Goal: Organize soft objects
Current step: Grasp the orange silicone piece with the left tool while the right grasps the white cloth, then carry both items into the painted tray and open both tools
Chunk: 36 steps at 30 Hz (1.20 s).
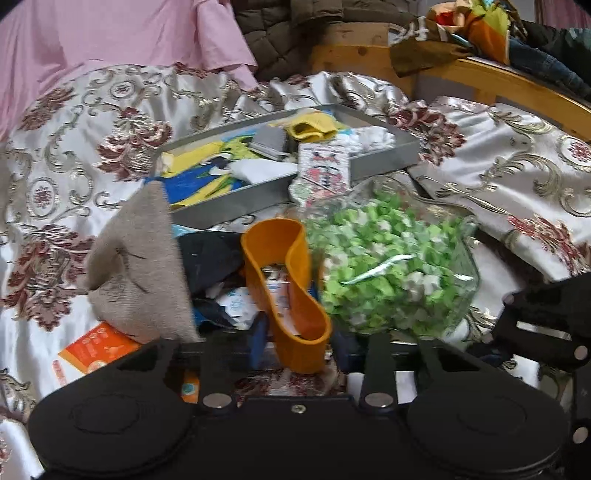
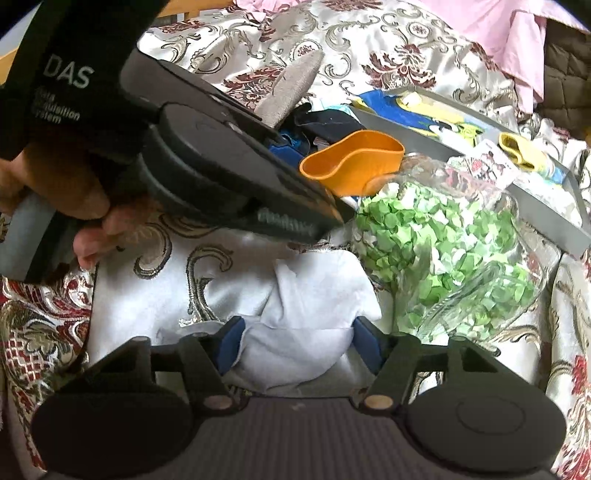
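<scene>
My left gripper (image 1: 299,343) holds an orange soft band (image 1: 286,291) between its blue pads, lifted above a pile of dark and white soft items (image 1: 218,280). The orange band also shows in the right wrist view (image 2: 354,160), held out from the left gripper's body (image 2: 207,158). A beige sock (image 1: 142,258) stands beside the left finger. My right gripper (image 2: 295,343) has its blue pads apart around a white cloth (image 2: 295,332) on the bedspread. A grey tray (image 1: 384,158) holds a yellow sock (image 1: 312,127) and other small items.
A clear glass jar of green paper stars (image 1: 391,258) lies on its side right of the orange band, also in the right wrist view (image 2: 450,251). An orange packet (image 1: 92,350) lies at the left. Pink cloth (image 1: 110,33) and a wooden bed frame (image 1: 480,81) are behind.
</scene>
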Each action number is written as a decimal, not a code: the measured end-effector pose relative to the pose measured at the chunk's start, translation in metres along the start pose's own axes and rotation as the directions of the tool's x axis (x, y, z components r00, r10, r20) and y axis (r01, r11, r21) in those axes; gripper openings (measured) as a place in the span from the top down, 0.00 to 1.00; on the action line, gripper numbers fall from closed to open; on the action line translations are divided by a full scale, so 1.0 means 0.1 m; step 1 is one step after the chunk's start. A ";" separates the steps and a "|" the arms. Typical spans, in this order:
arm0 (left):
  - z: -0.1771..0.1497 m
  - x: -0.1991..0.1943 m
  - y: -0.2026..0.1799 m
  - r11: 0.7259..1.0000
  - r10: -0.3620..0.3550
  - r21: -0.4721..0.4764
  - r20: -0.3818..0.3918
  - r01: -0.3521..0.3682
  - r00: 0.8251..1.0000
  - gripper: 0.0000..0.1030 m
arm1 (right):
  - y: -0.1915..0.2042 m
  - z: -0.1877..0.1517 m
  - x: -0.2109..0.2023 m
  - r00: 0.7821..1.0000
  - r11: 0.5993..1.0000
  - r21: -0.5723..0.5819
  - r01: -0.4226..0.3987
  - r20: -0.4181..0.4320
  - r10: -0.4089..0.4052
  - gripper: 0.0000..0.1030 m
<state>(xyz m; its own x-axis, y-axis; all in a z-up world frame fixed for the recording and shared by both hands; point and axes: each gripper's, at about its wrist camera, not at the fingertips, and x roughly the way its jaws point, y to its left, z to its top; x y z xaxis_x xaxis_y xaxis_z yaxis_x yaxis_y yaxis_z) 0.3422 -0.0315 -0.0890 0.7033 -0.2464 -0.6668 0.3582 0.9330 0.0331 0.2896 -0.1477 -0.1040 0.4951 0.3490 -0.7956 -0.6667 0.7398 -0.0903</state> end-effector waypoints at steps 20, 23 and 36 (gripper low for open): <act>0.00 -0.68 0.02 0.988 -0.024 -0.154 0.064 0.034 0.998 0.79 | -0.19 -0.01 -0.61 0.991 0.986 0.167 0.011 0.133 -0.033 0.83; 0.02 -0.81 -0.03 0.986 -0.027 -0.162 0.099 0.043 0.995 0.79 | -0.24 0.02 -0.79 0.980 0.980 0.198 0.017 0.192 -0.056 0.83; 0.15 -0.87 -0.01 0.981 -0.008 -0.190 0.170 0.041 0.985 0.86 | -0.56 0.18 -1.00 0.945 0.966 0.257 0.041 0.305 -0.121 0.83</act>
<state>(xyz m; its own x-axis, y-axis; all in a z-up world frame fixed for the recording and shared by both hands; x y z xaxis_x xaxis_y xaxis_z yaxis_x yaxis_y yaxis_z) 0.2896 -0.0153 -0.0195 0.7946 -0.2949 -0.5307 0.2633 0.9550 -0.1365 0.2876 -0.2139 -0.0087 0.7183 0.4153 -0.5582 -0.4802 0.8765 0.0341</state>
